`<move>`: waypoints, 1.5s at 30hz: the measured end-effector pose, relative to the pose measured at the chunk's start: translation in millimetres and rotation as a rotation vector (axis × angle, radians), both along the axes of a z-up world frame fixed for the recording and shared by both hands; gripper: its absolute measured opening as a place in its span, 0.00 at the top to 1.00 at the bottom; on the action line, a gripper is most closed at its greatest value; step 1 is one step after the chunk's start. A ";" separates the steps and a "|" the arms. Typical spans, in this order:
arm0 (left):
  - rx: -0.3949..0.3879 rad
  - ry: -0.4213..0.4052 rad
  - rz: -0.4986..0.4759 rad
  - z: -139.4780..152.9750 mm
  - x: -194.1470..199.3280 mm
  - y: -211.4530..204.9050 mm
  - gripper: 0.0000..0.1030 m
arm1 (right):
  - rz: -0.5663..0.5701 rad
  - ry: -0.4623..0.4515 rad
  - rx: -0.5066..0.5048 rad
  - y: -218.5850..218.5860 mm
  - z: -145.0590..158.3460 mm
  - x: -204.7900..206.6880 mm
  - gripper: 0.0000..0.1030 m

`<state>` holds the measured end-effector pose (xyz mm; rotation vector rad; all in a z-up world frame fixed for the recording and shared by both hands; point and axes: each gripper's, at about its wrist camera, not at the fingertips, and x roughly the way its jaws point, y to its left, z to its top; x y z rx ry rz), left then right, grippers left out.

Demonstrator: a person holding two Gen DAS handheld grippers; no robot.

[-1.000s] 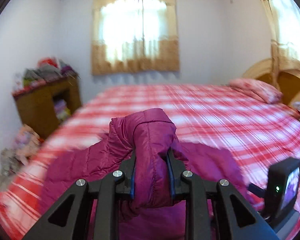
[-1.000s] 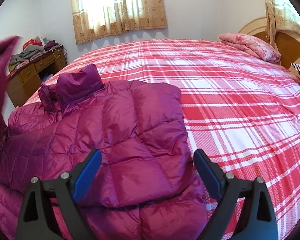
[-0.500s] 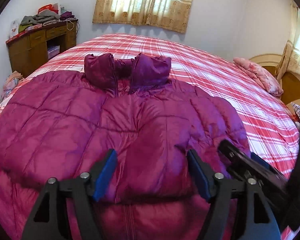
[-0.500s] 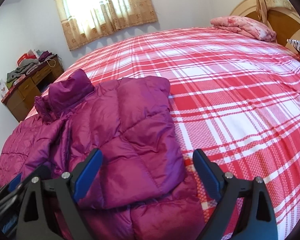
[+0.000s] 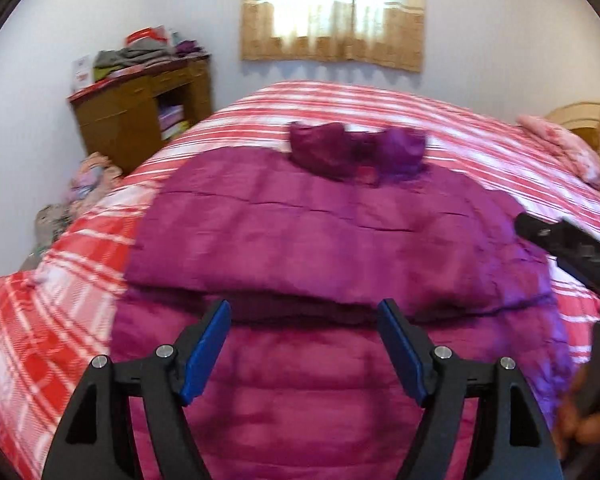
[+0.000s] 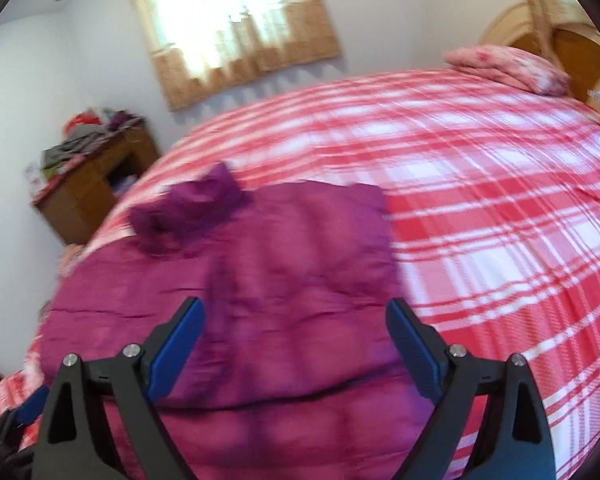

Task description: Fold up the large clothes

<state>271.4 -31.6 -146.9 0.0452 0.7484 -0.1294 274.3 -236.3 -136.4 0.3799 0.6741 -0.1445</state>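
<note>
- A magenta quilted jacket (image 5: 332, 240) lies flat on a bed (image 5: 52, 320) covered in a red and white plaid spread.
- The left tongs (image 5: 304, 344) are spread wide and hold nothing; their blue pads (image 5: 206, 348) frame the jacket, which lies just ahead of and below them.
- Both sleeves are folded across the jacket's chest, and their lower edge forms a ridge running just beyond the left tongs' tips.
- The jacket's collar (image 5: 356, 152) stands up at the far end, straight ahead of the left tongs.
- The right tongs (image 6: 296, 344) are also spread wide and hold nothing, with the jacket (image 6: 260, 300) ahead of and below them.
- From the right tongs the collar (image 6: 188, 212) sits ahead and to the left, with bare plaid bed (image 6: 500, 220) to the right.
- The right tongs' black body enters the left wrist view at its right edge, beside the jacket.
- A wooden desk (image 5: 140, 120) piled with clothes stands against the wall, far ahead and left of both tongs.
- A curtained window (image 5: 332, 12) glows on the far wall.
- A pink pillow (image 6: 508, 68) rests by the headboard, far ahead and right.
- Both views are motion-blurred.
</note>
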 end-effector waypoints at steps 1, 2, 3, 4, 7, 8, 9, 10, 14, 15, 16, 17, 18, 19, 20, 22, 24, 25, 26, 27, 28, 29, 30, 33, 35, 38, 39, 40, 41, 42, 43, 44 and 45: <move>0.007 -0.002 0.014 -0.1 1.6 5.0 0.27 | 0.023 0.003 0.014 6.1 1.4 4.2 0.05; 0.019 -0.006 0.032 1.0 3.5 10.9 0.27 | 0.043 0.010 0.029 11.8 1.5 9.1 0.04; 0.028 -0.011 0.044 1.5 3.2 14.5 0.27 | 0.052 0.022 0.038 15.9 0.0 13.0 0.04; 0.036 -0.015 0.053 1.5 3.4 18.5 0.27 | 0.060 0.045 0.048 19.8 -3.9 19.2 0.04; 0.069 -0.027 0.081 3.0 8.3 27.4 0.27 | 0.082 0.143 0.057 28.4 -23.4 34.5 0.11; 0.075 -0.029 0.085 3.3 10.8 28.1 0.27 | 0.107 0.171 0.070 31.2 -31.8 38.3 0.27; 0.080 -0.032 0.090 3.8 13.1 30.6 0.27 | 0.120 0.192 0.064 33.2 -36.9 40.0 0.36; 0.081 -0.033 0.093 5.1 14.9 33.8 0.27 | 0.135 0.203 0.034 37.5 -38.6 39.7 0.46; 0.072 -0.046 0.103 10.5 23.6 41.3 0.27 | 0.191 0.208 -0.064 49.9 -33.7 28.6 0.58; 0.072 -0.053 0.105 12.3 26.6 42.9 0.27 | 0.205 0.216 -0.092 53.1 -34.7 22.8 0.58; 0.071 -0.061 0.112 13.7 29.3 44.2 0.27 | 0.211 0.223 -0.107 53.4 -37.4 20.4 0.58; 0.070 -0.066 0.121 14.9 33.3 45.7 0.27 | 0.217 0.230 -0.123 53.5 -40.1 16.8 0.58; 0.069 -0.066 0.131 15.5 39.3 47.0 0.27 | 0.220 0.232 -0.137 52.8 -41.8 15.4 0.58; 0.072 -0.064 0.140 15.8 45.0 47.5 0.27 | 0.220 0.233 -0.150 52.7 -42.5 17.4 0.59; 0.080 -0.062 0.155 16.1 52.0 49.1 0.27 | 0.219 0.235 -0.161 50.9 -42.3 18.7 0.57; 0.113 -0.041 0.210 14.4 71.5 55.0 0.27 | 0.208 0.240 -0.178 47.6 -38.5 20.0 0.47; 0.128 -0.011 0.256 11.0 91.3 63.9 0.27 | 0.148 0.209 -0.210 41.8 -25.0 15.2 0.36; 0.136 -0.007 0.275 9.2 97.5 67.4 0.27 | 0.109 0.171 -0.219 38.9 -16.4 10.8 0.32; 0.150 0.001 0.305 6.3 105.8 71.6 0.27 | 0.080 0.126 -0.219 37.2 -7.6 5.2 0.29; 0.156 0.006 0.320 3.6 110.2 74.1 0.27 | 0.059 0.083 -0.221 36.6 1.0 2.0 0.29; 0.160 0.013 0.332 0.2 114.8 76.6 0.27 | 0.052 0.052 -0.230 39.3 9.3 3.1 0.29; 0.165 0.025 0.348 -6.0 119.2 79.2 0.27 | 0.064 0.045 -0.230 42.8 12.4 7.7 0.29; 0.170 0.034 0.360 -10.9 121.0 80.5 0.27 | 0.094 0.053 -0.222 48.8 12.9 16.3 0.29; 0.162 0.062 0.392 -28.5 119.8 88.5 0.26 | 0.147 0.091 -0.233 65.3 2.8 39.0 0.31; 0.142 0.063 0.402 -37.7 118.2 93.7 0.26 | 0.163 0.139 -0.265 73.4 -12.7 52.6 0.37; 0.103 0.069 0.397 -45.2 118.5 99.0 0.25 | 0.166 0.205 -0.280 71.2 -41.6 63.0 0.41; 0.090 0.072 0.396 -47.0 118.1 100.7 0.21 | 0.167 0.209 -0.274 68.2 -48.3 61.8 0.39; 0.077 0.075 0.400 -49.3 118.3 102.3 0.18 | 0.166 0.212 -0.252 64.3 -52.3 62.7 0.37; 0.053 0.084 0.407 -53.4 119.1 106.0 0.18 | 0.157 0.214 -0.235 59.8 -50.9 62.7 0.36; 0.032 0.094 0.407 -54.4 120.6 107.9 0.16 | 0.145 0.218 -0.226 57.3 -52.6 64.3 0.34; 0.017 0.100 0.408 -55.5 121.5 109.5 0.15 | 0.144 0.222 -0.225 57.4 -54.0 65.1 0.32; 0.007 0.101 0.408 -56.5 121.8 110.6 0.15 | 0.144 0.225 -0.233 58.3 -54.9 65.6 0.31; 0.016 0.096 0.409 -56.3 120.7 109.0 0.15 | 0.141 0.227 -0.242 60.2 -54.9 64.9 0.31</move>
